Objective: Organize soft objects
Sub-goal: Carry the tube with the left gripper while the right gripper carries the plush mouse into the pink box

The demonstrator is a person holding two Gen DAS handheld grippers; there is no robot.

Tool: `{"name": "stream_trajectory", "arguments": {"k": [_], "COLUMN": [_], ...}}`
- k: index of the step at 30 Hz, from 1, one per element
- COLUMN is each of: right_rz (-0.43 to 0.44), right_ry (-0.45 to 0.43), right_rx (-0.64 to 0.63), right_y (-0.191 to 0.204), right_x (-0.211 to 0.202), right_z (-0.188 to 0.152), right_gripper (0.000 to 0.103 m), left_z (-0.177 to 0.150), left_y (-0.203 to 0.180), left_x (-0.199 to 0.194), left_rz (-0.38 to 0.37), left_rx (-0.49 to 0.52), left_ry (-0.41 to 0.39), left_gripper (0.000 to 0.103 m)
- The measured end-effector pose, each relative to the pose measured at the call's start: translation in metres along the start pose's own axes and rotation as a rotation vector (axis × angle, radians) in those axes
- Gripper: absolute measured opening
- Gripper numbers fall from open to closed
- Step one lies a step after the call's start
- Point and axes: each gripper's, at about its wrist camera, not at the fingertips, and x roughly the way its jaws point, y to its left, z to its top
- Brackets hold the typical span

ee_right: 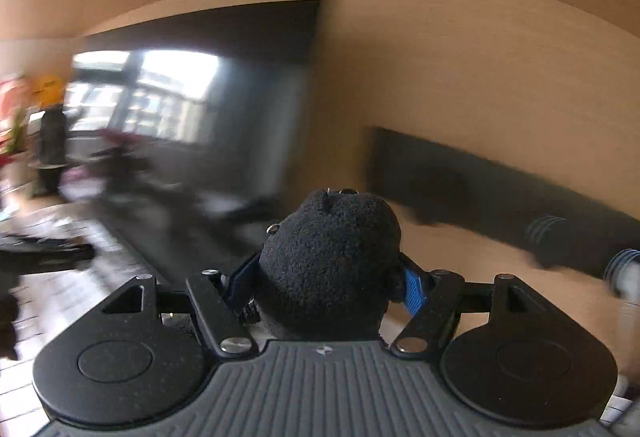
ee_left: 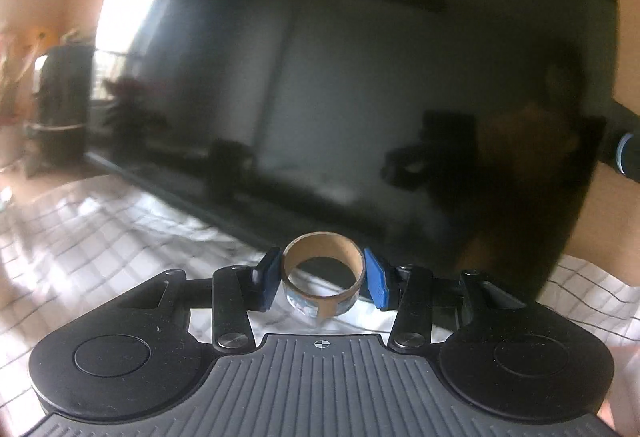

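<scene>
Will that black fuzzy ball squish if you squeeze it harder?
Probably. The black fuzzy ball looks like spongy foam, so it should squash and spring back. It bulges over the right gripper, seemingly light. Its rough surface likely won't slip.

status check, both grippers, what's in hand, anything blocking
Left gripper shut on cardboard tape roll. Right gripper shut on black fuzzy object. Big dark screen close ahead of left.

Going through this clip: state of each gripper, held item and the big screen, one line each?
Left gripper: jaws shut on the cardboard tape ring.
Cardboard tape ring: held, lifted above the checked cloth.
Right gripper: jaws shut on the black fuzzy toy.
Black fuzzy toy: held.
TV screen: dark, off.
</scene>
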Motion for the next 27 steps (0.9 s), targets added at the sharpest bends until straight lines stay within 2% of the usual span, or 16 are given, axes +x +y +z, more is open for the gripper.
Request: {"name": "stream_trajectory", "arguments": {"k": [3, 8, 12, 16, 23, 27], "right_rz": [-0.093, -0.214, -0.276, -0.287, -0.287, -0.260], "right_ry": [0.008, 0.033, 0.060, 0.101, 0.191, 0.216], "right_rx": [0.035, 0.088, 0.100, 0.120, 0.142, 0.176], "right_y": [-0.044, -0.103, -0.131, -0.144, -0.151, -0.154], "right_x": [-0.004, -0.017, -0.025, -0.025, -0.015, -0.008], "right_z": [-0.011, -0.036, -0.056, -0.076, -0.116, -0.137], "right_gripper": [0.071, 0.071, 0.071, 0.071, 0.071, 0.077], "left_z": [0.000, 0.003, 0.007, 0.005, -0.006, -0.010], "left_y": [-0.032, -0.084, -0.137, -0.192, -0.295, -0.340], "left_x": [0.006, 0.018, 0.023, 0.022, 0.028, 0.039], "left_rz": [-0.045, -0.144, -0.269, -0.418, -0.704, -0.812], "left_rx": [0.059, 0.091, 0.127, 0.168, 0.259, 0.284], "left_ry": [-0.006, -0.004, -0.007, 0.012, 0.104, 0.185], "left_gripper": [0.049, 0.049, 0.049, 0.049, 0.049, 0.049]}}
